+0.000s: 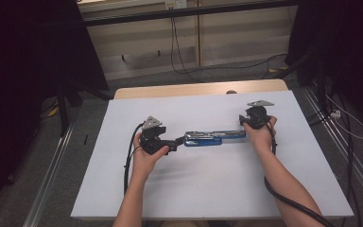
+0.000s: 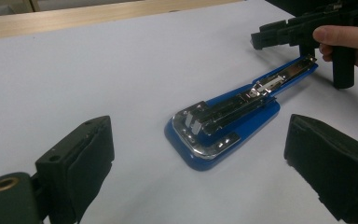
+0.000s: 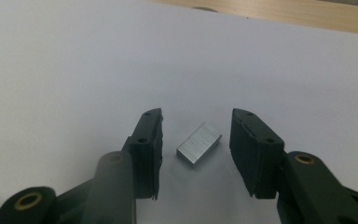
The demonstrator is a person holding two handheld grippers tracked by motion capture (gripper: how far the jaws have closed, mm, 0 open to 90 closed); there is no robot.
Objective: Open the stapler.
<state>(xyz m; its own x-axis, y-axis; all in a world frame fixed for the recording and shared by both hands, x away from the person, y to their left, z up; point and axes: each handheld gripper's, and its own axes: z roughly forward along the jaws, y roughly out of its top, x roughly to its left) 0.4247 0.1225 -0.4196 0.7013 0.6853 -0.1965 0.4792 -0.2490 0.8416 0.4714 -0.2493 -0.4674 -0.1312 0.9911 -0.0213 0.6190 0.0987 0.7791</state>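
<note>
Staples point(image 3: 198, 144) — a small, light, brittle metal block — lie on the white table point(image 3: 74, 56) between my right gripper's point(image 3: 196, 154) half-open jaws, untouched; I'd pinch the long sides gently. My left gripper point(image 2: 200, 168) gapes empty before the opened stapler point(image 2: 228, 121).

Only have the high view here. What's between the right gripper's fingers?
Observer: A small silver block of staples lies flat on the white table cover, between the right gripper fingers with gaps on both sides.
Operator: Stapler state?
Observer: The blue stapler lies opened out flat, its metal channel facing up.
Operator: Left gripper?
Observer: The left gripper is open, facing the stapler's wide end without touching it.
</note>
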